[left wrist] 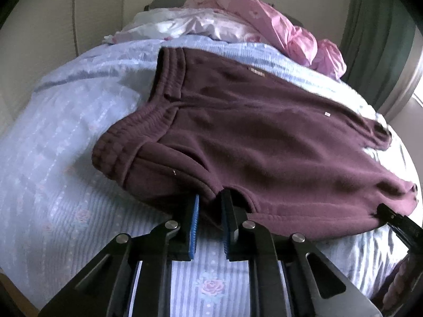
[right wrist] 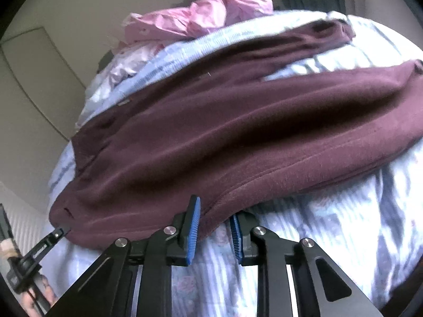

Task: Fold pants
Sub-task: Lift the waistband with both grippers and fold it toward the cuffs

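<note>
Maroon fleece pants (left wrist: 264,132) lie spread across the middle of the frame on a pale blue flowered bed (left wrist: 53,158), legs apart. My left tool (left wrist: 210,203) and right tool (right wrist: 215,216) each pinch the near edge. This looks like the first fold; next, lift both together and carry across.

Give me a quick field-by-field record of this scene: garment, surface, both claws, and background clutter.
garment: maroon fleece pants, spread out, legs apart
surface: pale blue floral bedspread
left claw: fingers either side of the pants' near edge, by the pocket
right claw: fingers around the near leg's edge
clutter: crumpled pink clothing at the far end
</note>
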Available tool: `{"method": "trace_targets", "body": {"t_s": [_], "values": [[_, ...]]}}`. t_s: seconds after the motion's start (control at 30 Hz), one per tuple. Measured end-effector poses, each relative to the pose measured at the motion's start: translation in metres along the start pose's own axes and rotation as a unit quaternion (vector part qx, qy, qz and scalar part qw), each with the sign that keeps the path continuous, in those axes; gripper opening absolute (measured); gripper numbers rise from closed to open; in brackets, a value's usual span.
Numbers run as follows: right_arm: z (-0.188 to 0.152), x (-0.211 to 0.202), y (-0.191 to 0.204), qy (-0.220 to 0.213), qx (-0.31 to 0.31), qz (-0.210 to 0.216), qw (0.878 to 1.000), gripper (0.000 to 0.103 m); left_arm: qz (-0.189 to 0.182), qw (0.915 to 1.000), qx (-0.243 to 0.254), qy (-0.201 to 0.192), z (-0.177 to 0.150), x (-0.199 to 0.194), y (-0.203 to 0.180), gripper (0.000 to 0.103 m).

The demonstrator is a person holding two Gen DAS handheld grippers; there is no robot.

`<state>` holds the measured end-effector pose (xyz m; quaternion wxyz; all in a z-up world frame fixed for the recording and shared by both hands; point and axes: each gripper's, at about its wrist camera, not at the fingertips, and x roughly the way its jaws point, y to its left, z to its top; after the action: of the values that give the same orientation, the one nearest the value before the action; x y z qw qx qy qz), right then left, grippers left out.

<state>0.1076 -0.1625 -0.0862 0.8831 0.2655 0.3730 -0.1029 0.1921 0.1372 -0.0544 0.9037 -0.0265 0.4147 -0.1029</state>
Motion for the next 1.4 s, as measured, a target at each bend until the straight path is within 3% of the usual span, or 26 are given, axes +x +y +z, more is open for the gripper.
{"method": "trace_targets", "body": {"t_s": [0.4, 0.63, 0.87, 0.97, 1.13, 1.4], "values": [[0.041, -0.059, 0.030, -0.083, -0.032, 0.053, 0.995, 0.019, 0.007, 0.9943, -0.029, -0.102, 0.055, -0.060, -0.015, 0.011], [0.081, -0.058, 0.033, -0.093, -0.012, 0.074, 0.993, 0.017, 0.011, 0.9945, -0.015, -0.103, 0.100, -0.050, -0.032, 0.011], [0.148, -0.042, 0.048, -0.093, -0.004, 0.077, 0.993, 0.016, 0.024, 0.9929, -0.020, -0.115, 0.161, -0.043, -0.046, 0.011], [0.177, -0.028, 0.057, -0.084, -0.012, 0.077, 0.993, 0.016, 0.037, 0.9931, -0.015, -0.111, 0.195, -0.028, -0.054, 0.010], [0.229, 0.017, 0.059, -0.028, -0.017, 0.065, 0.997, 0.016, 0.061, 0.9944, 0.003, -0.086, 0.245, 0.020, -0.073, 0.011], [0.284, 0.115, 0.060, 0.056, -0.049, 0.030, 0.997, 0.016, 0.094, 0.9953, 0.008, -0.023, 0.280, 0.110, -0.082, 0.011]]}}
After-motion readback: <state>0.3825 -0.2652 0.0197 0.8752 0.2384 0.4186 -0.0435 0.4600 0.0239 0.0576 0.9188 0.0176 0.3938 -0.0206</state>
